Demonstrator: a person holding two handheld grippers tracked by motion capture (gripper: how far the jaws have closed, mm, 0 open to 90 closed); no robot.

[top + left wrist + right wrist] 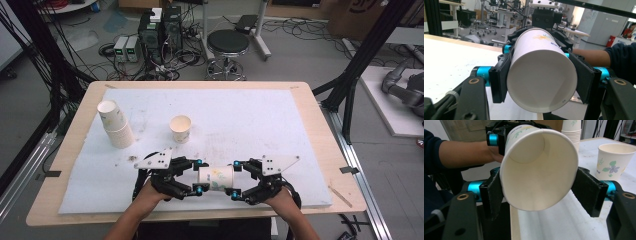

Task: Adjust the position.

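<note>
Your two hands come in from the near edge of the table, knuckles up, each wrapped around a black two-jaw gripper, and the tools point at each other across a white paper cup with a floral print (216,178) that lies on its side between them, just above the white foam mat (240,115) near its front edge.

Your left gripper (198,176) is clamped on the cup's closed bottom end. In the left gripper view its black pads (500,75) press flat against both sides of the cup (541,75), with the base facing the camera. Your left forearm runs up from the lower left, wrist roughly level.

Your right gripper (235,178) sits at the cup's open mouth. In the right gripper view the rim (539,170) is squeezed into an oval, with the left pad (492,195) against it and the right pad touching the wall at the far side, so the jaws are gripping the mouth end.

Well apart on the mat's left stands a tilted stack of white paper cups (116,124), and a single upright floral paper cup (180,128) stands just beside it toward the middle.
</note>
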